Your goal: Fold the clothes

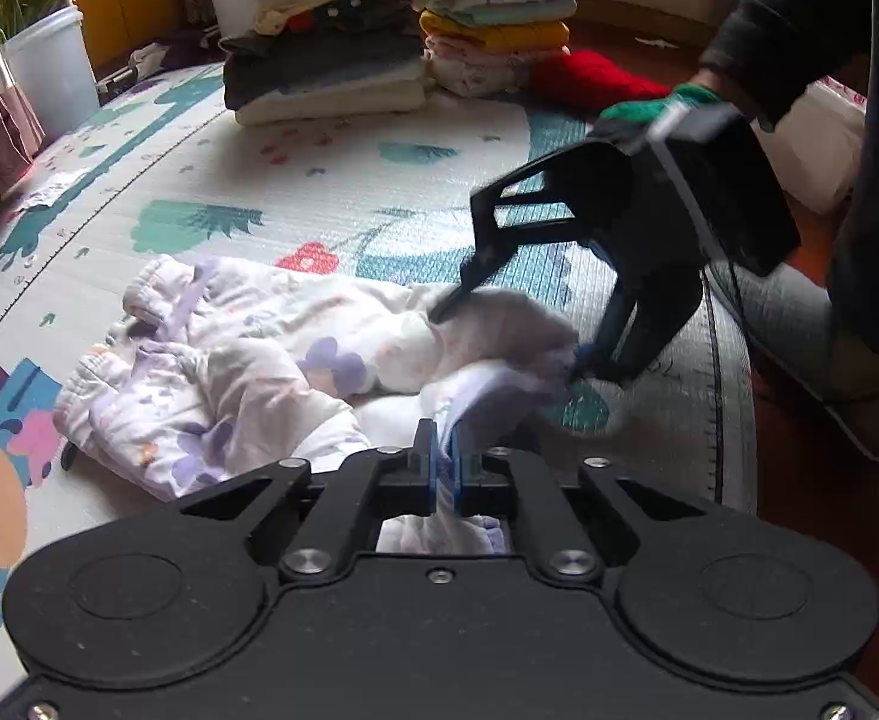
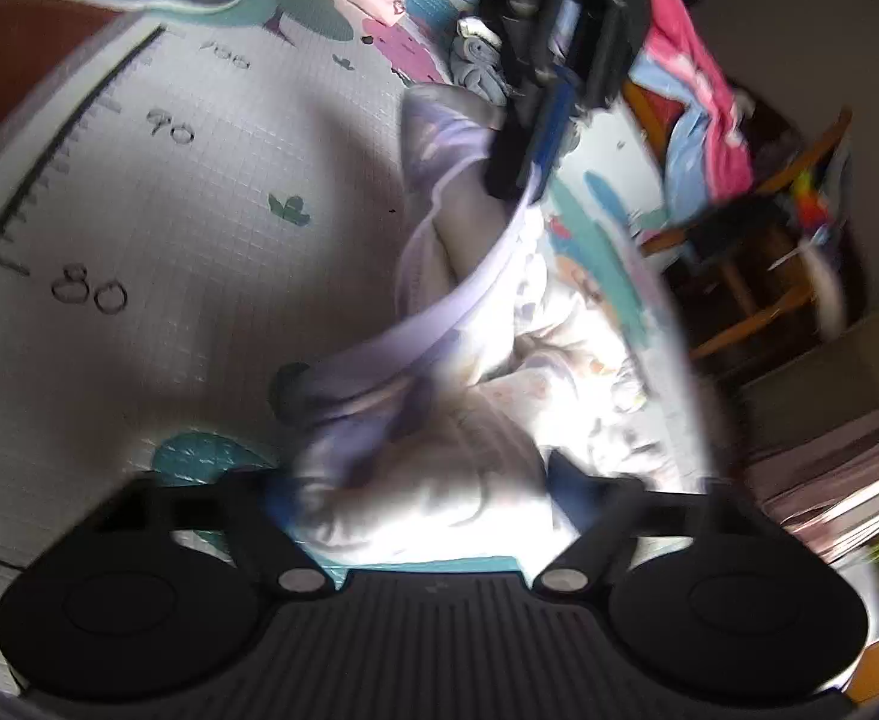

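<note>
A white garment with lilac flowers [image 1: 247, 348] lies crumpled on the play mat [image 1: 349, 204]. At the bottom of the left wrist view my left gripper [image 1: 446, 456] is shut on the garment's lilac edge, lifting it off the mat. My right gripper [image 1: 514, 333], held by a green-gloved hand [image 1: 655, 105], straddles a bunch of the same garment with its jaws apart. In the right wrist view the garment [image 2: 499, 420] fills the gap of the right gripper [image 2: 424, 492], and the lilac edge runs taut up to the left gripper [image 2: 529, 144]. That view is blurred.
Two stacks of folded clothes [image 1: 325, 54] [image 1: 499, 18] stand at the mat's far side, with a red garment [image 1: 589, 81] beside them. A white bucket with a plant [image 1: 49, 60] is far left. The person's leg [image 1: 787, 312] rests at the right. A wooden chair [image 2: 757, 276] holds pink and blue cloth.
</note>
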Available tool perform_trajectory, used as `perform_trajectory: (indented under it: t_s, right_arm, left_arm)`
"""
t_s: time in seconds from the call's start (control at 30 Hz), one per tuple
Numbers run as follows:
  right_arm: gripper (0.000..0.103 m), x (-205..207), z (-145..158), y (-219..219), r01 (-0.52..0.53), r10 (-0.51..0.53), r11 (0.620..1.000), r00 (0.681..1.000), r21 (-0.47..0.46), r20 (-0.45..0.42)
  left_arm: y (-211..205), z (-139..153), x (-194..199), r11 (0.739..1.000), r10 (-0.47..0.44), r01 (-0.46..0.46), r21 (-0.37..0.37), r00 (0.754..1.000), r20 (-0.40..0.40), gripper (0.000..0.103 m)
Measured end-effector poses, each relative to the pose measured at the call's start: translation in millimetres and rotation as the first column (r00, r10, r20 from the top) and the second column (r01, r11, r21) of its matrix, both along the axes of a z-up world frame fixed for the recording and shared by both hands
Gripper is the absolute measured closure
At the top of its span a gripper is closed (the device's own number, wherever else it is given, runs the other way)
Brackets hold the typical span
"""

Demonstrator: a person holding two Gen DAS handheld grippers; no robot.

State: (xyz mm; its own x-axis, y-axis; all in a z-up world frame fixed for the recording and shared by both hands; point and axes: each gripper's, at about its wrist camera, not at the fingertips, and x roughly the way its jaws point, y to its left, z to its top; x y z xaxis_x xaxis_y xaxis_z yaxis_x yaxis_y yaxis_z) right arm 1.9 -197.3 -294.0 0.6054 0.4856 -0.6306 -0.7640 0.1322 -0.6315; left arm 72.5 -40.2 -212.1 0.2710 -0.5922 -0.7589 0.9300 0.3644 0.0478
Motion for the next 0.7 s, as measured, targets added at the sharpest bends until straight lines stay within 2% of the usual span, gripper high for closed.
perform_trajectory:
  t_s: [0.07,0.2,0.33,0.37,0.43,0.47,0.53,0.6,0.63,0.7]
  right_arm:
    - [0.050,5.3,4.7,-1.2,0.011,-0.010,1.000,0.998,0.020,-0.055]
    - [0.054,13.9,14.2,0.1,0.050,-0.042,0.997,0.990,0.062,-0.133]
    - [0.058,28.9,23.1,-2.1,0.131,-0.100,0.985,0.966,0.114,-0.240]
    - [0.059,31.9,24.7,-3.0,0.147,-0.111,0.981,0.960,0.124,-0.258]
    - [0.060,39.0,28.5,-6.1,0.187,-0.134,0.971,0.942,0.148,-0.308]
    - [0.060,41.6,29.8,-7.7,0.205,-0.144,0.966,0.933,0.159,-0.329]
    - [0.061,47.7,32.2,-11.4,0.246,-0.164,0.952,0.912,0.182,-0.376]
    - [0.061,54.4,34.4,-15.4,0.284,-0.176,0.937,0.887,0.203,-0.426]
    - [0.061,57.8,35.6,-17.6,0.300,-0.180,0.930,0.874,0.211,-0.452]
    - [0.061,67.3,37.6,-24.5,0.355,-0.192,0.905,0.833,0.234,-0.519]
  left_arm:
    - [-0.2,-2.3,-0.5,1.000,-0.011,0.011,0.008,1.000,0.002,0.100]
    - [-4.1,-8.1,-4.9,0.998,-0.048,0.047,0.029,0.998,0.029,0.100]
    - [-6.4,-12.2,-15.4,0.996,-0.085,0.083,0.035,0.995,0.052,0.098]
    - [-3.5,-10.4,-18.8,0.996,-0.088,0.087,0.017,0.995,0.054,0.091]
    - [6.9,-6.4,-25.4,0.996,-0.080,0.082,-0.027,0.995,0.065,0.062]
    - [14.7,-4.4,-29.0,0.996,-0.068,0.072,-0.051,0.994,0.080,0.042]
    - [30.3,-3.6,-36.2,0.995,-0.049,0.058,-0.078,0.993,0.112,0.036]
    - [43.2,-14.1,-46.3,0.998,-0.055,0.059,-0.018,0.982,0.179,0.035]
    - [47.7,-21.8,-52.6,0.997,-0.071,0.066,0.029,0.972,0.224,0.035]
    - [56.0,-40.7,-67.6,0.988,-0.142,0.112,0.108,0.931,0.336,0.033]
